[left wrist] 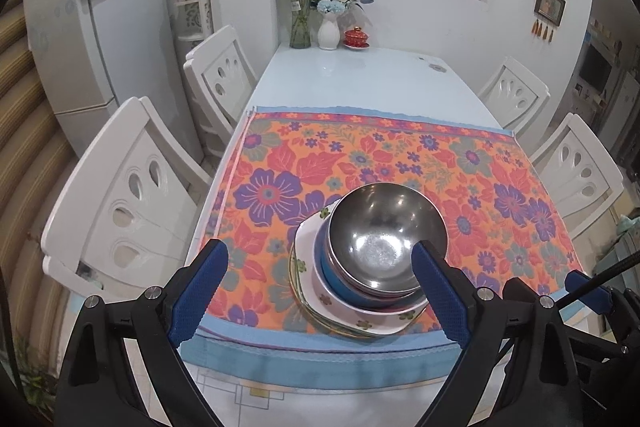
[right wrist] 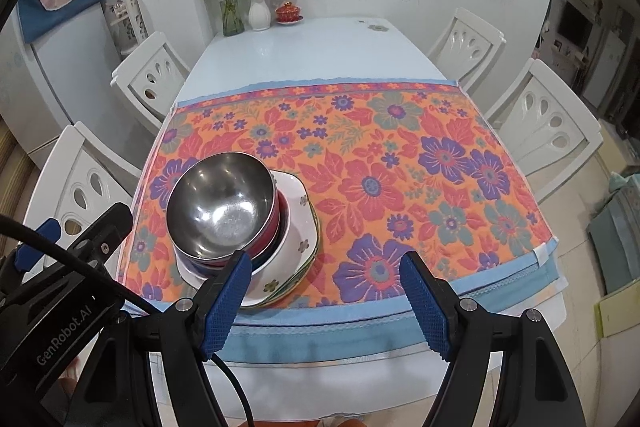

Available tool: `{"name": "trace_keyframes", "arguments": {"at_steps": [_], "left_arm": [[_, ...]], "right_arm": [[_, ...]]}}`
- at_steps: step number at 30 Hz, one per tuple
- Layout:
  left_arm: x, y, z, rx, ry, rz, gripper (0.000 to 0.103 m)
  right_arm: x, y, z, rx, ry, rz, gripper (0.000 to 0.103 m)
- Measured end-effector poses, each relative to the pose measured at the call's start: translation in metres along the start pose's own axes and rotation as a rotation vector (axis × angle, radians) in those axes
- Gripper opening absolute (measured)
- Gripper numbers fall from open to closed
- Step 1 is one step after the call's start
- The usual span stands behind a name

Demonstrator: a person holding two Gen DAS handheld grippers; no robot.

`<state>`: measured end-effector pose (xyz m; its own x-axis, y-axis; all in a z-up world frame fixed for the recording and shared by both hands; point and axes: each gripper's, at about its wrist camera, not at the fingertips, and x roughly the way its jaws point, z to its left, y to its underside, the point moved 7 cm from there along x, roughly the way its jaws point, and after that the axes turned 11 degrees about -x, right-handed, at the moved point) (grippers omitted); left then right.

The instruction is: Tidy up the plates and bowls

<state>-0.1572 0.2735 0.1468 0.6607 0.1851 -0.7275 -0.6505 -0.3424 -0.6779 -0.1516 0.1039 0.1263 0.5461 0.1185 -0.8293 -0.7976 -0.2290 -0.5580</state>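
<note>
Left tongs [left wrist: 320,259] gape above the stacked bowls [left wrist: 386,235].

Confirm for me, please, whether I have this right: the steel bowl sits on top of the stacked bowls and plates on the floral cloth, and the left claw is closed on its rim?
Not quite. The steel bowl does top the stack on the floral cloth, but the left claw is not closed on its rim. The left wrist view shows its jaws wide open and gripping nothing.
</note>
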Motion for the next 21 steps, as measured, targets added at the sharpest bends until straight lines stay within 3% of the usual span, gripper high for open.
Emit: {"name": "trace_keyframes", "arguments": {"at_steps": [5, 14, 21], "left_arm": [[0.0017, -0.0009, 0.0041, -0.003, -0.019, -0.002, 0.093], [-0.0048, -0.0062, -0.0002, 0.071, -0.12, -0.091, 0.094], [-0.0014, -0.0057, -0.0017, 0.051, -0.088, -0.059, 0.094]], "right_arm": [[0.0034, -0.0002, 0.003, -0.012, -0.01, 0.004, 0.074], [0.0056, -0.0014, 0.0025, -0.024, -0.006, 0.012, 0.075], [0.0076, -0.0022, -0.0042, -0.01, -0.006, 0.021, 0.075]]}}
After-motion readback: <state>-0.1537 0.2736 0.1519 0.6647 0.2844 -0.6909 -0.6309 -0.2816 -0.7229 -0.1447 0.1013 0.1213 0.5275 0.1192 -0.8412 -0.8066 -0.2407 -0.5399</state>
